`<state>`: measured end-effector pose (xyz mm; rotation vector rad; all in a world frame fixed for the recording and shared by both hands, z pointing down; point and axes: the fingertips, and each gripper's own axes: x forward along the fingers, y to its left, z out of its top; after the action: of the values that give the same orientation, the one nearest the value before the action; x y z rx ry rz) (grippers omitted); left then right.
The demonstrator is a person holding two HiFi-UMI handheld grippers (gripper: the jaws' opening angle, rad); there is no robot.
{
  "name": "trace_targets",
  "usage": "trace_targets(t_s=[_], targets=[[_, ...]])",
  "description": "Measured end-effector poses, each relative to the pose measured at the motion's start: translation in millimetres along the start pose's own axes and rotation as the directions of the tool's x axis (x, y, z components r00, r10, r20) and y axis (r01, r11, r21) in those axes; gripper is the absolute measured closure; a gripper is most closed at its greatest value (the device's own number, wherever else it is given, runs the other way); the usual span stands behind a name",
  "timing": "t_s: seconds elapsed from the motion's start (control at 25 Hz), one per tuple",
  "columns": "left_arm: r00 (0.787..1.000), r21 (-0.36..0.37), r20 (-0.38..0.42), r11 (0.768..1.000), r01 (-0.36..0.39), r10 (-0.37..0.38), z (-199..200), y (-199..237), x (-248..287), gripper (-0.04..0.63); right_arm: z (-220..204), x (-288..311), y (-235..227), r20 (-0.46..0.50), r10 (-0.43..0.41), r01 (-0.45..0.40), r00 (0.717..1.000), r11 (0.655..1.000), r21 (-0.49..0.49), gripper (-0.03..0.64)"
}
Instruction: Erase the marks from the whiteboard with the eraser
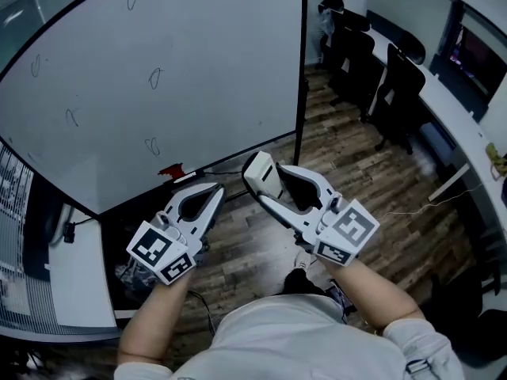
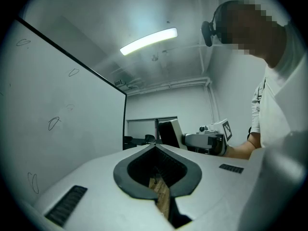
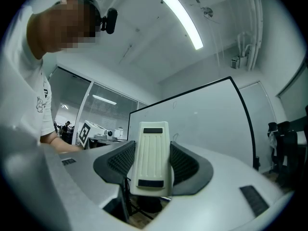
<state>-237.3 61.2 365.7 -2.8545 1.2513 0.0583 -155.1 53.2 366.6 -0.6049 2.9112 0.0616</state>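
Note:
The whiteboard (image 1: 182, 70) fills the upper left of the head view and carries several small looped pen marks (image 1: 156, 76). My right gripper (image 1: 273, 187) is shut on the cream eraser (image 1: 260, 172), held below the board's lower right corner and apart from it. In the right gripper view the eraser (image 3: 151, 160) stands upright between the jaws of my right gripper (image 3: 151, 148), with the whiteboard (image 3: 207, 124) behind. My left gripper (image 1: 214, 190) is shut and empty beside it. In the left gripper view the tips of my left gripper (image 2: 154, 147) meet, with the marks (image 2: 54, 123) to the left and the eraser (image 2: 172, 133) ahead.
A small red object (image 1: 170, 171) lies at the board's bottom edge. The board's black frame post (image 1: 301, 93) runs down to the wooden floor (image 1: 396, 180). Black office chairs (image 1: 396, 85) and a white desk (image 1: 451, 109) stand at the right; a white cabinet (image 1: 75, 267) is at the left.

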Motion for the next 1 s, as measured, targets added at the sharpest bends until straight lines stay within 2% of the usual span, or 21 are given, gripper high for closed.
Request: trace_targets(t_s=[0.2,0.32,0.44,0.56,1.0], targets=[[0.999,-0.071,0.028,0.997,0.023,-0.021,-17,-30,-12,0.589,-10,-29,26,0.017,-0.044,0.042,0.999,0.997,0.058,0.377],[0.998,-0.139,0.068,0.990,0.002,0.008,-22,-37,-18,0.589,-15,-39,39,0.036,-0.057,0.054,0.998,0.996,0.077,0.379],[0.995,-0.171,0.091,0.985,-0.016,0.031,-26,-43,-19,0.589,-19,-48,42,0.030,-0.068,0.065,0.997,0.994,0.083,0.380],[0.995,-0.185,0.091,0.983,-0.018,0.035,-30,-46,-20,0.589,-24,-53,37,0.027,-0.083,0.080,0.996,0.992,0.098,0.380],[0.996,-0.167,0.075,0.986,-0.031,0.044,-32,-49,-33,0.589,-25,-53,40,0.043,-0.102,0.097,0.994,0.988,0.117,0.380]])
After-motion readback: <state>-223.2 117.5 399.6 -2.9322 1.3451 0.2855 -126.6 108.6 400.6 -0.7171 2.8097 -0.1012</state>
